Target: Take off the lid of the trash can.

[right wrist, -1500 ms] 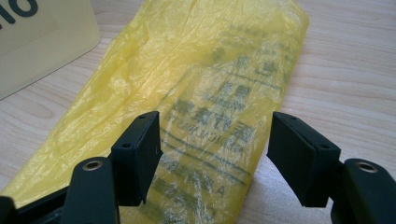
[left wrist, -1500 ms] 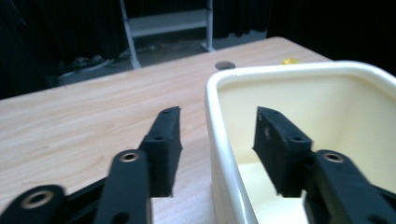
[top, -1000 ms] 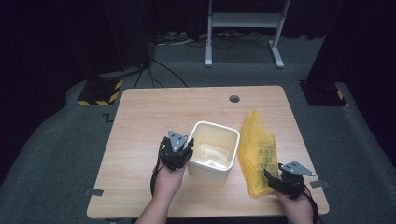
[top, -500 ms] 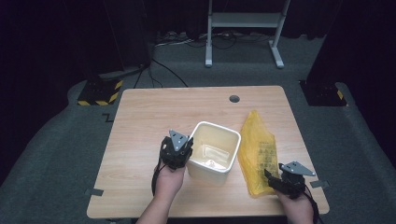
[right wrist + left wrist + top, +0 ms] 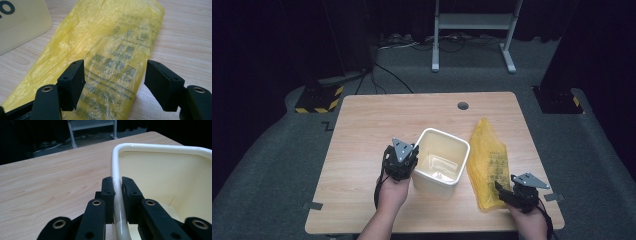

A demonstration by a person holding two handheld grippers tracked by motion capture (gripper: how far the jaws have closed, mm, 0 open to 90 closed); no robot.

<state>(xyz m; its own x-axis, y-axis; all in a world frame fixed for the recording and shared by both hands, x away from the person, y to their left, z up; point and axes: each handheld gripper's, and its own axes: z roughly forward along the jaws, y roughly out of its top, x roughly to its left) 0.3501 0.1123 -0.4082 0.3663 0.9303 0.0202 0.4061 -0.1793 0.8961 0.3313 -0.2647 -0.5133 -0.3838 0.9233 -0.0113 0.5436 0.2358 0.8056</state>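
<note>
**Ana:** Nothing on the table [image 5: 362,130] has shifted since the earlier frames except the jaws. The left hand-held gripper [image 5: 408,156] has closed further and now pinches the near-left rim of the cream bin [image 5: 452,145], one pad inside the wall and one outside. The right hand-held gripper [image 5: 503,192] has just been opening a little, and its jaws stand wide.

**Ben:** Is anything between the right one's jaws?

**Ana:** The near end of the yellow plastic bag [image 5: 110,50] lies flat on the table between and under them, but the pads do not press it. So I judge the step to be: bin steadied, bag about to be picked up, likely to line the bin.

**Ben:** What does the next move call for?

**Ana:** Probably lowering the right jaws onto that near edge and closing on the thin film, gathering enough of it not to slip, while the left grip stays firm.

**Ben:** How does the bag lie?

**Ana:** Flat and folded, its long axis running straight away from the right hand-held gripper toward the far side of the table, tapering at the far end. It sits just right of the bin, which stands upright, mouth up, ahead of the left hand-held gripper.
</note>
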